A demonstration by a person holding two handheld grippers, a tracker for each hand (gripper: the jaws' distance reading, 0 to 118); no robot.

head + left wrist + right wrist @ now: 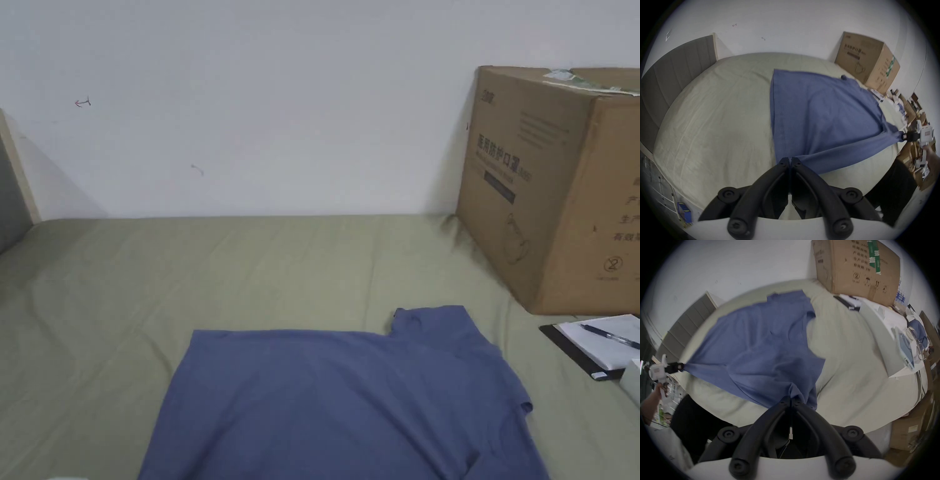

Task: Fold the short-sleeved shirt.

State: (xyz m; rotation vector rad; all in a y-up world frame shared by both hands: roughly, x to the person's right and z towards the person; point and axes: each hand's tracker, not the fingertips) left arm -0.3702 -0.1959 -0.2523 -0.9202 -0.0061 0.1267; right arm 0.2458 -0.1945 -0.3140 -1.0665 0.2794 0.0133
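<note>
You're working over a green-sheeted bed (250, 269), cardboard box (550, 187) upper right; your left gripper (790, 160) and right gripper (791, 400) are each pinching the blue shirt (350, 406) at bottom center.

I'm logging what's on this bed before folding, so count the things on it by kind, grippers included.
Blue shirt: 1
Cardboard box: 1
Clipboard with paper: 1
Pen: 1
Grippers, left gripper and right gripper: 2
Total: 6

bedroom (bed (250, 262), headboard (677, 65))
</note>
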